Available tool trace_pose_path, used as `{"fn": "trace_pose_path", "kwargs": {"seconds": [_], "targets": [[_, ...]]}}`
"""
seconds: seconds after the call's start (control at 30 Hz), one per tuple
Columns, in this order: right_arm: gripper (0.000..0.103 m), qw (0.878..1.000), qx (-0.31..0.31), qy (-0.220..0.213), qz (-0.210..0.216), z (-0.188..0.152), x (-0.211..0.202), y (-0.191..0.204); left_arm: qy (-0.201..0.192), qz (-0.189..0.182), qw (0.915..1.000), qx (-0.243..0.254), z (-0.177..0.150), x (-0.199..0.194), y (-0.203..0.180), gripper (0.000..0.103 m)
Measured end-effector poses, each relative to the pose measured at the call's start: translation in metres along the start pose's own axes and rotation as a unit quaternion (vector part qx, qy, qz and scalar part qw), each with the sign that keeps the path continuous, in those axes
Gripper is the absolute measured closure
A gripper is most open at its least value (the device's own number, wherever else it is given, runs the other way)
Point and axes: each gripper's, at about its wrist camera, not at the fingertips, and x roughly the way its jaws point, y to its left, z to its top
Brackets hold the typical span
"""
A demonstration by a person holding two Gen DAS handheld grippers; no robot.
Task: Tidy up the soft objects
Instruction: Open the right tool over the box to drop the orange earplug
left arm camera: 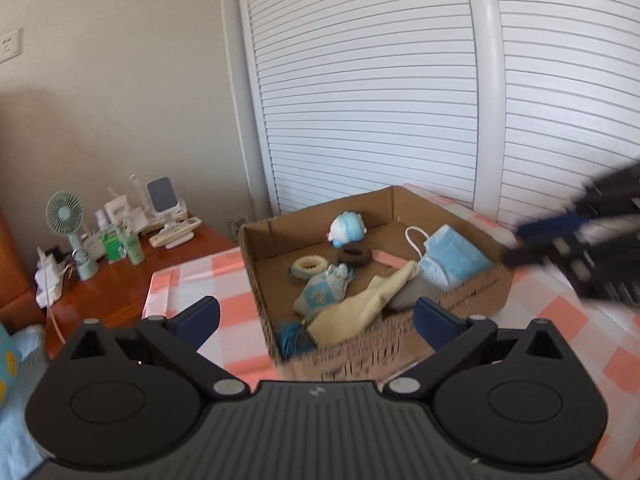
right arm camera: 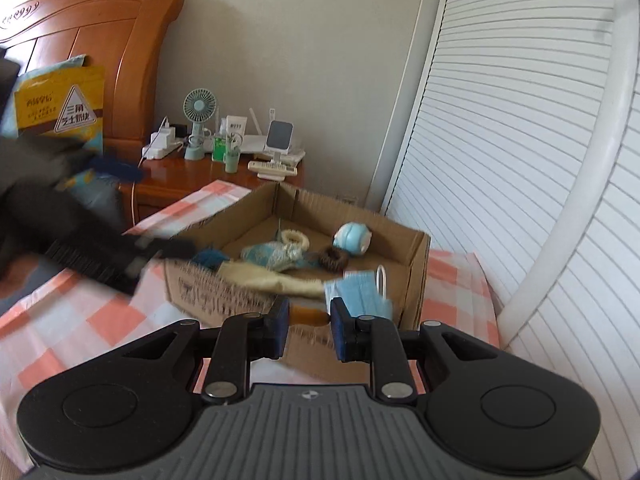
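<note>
Hovering: my left gripper (left arm camera: 316,316) spread, empty, over the box (left arm camera: 472,292).
Right gripper (right arm camera: 309,320): pinching something brown, unidentifiable, ready to drop.

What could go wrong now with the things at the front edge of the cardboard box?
1. The cream cloth hangs over the front wall of the cardboard box, so it may slide out onto the checked cover.
2. The blue face masks are piled against that same wall and could tip over it.
3. The left hand-held gripper, wide open near the cloth, might catch it and drag it out.
</note>
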Motion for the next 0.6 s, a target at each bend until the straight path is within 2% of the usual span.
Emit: {"fn": "trace_pose_path", "kwargs": {"seconds": [0.1,0.2,0.27,0.33,0.37,0.4,0.6], "targets": [[0.077,1.000,-0.006,-0.003,-0.003,0.024,0.022,-0.004,-0.003,0.017,0.9997,-0.016,-0.013,-0.013,0.003,0.001],[0.075,1.000,-0.009,-0.001,-0.014,0.047,0.049,-0.007,-0.026,0.047,0.9985,-0.016,-0.022,-0.028,0.005,0.001],[0.057,1.000,-0.010,0.009,-0.015,0.057,0.068,-0.008,-0.025,0.045,0.9985,-0.020,-0.023,-0.033,0.007,0.001],[0.010,0.999,-0.003,0.007,-0.038,0.061,0.082,-0.009,-0.021,0.039,0.9987,-0.026,-0.023,-0.037,0.009,0.001],[0.004,0.999,-0.001,0.006,-0.046,0.061,0.086,-0.009,-0.022,0.039,0.9987,-0.026,-0.023,-0.039,0.010,0.001],[0.000,0.999,0.005,0.005,-0.047,0.060,0.087,-0.010,-0.023,0.043,0.9985,-0.025,-0.024,-0.041,0.010,0.001],[0.000,0.997,0.044,0.036,-0.056,0.048,0.075,-0.008,0.001,0.046,0.9983,-0.035,-0.019,-0.044,0.009,0.001]]}}
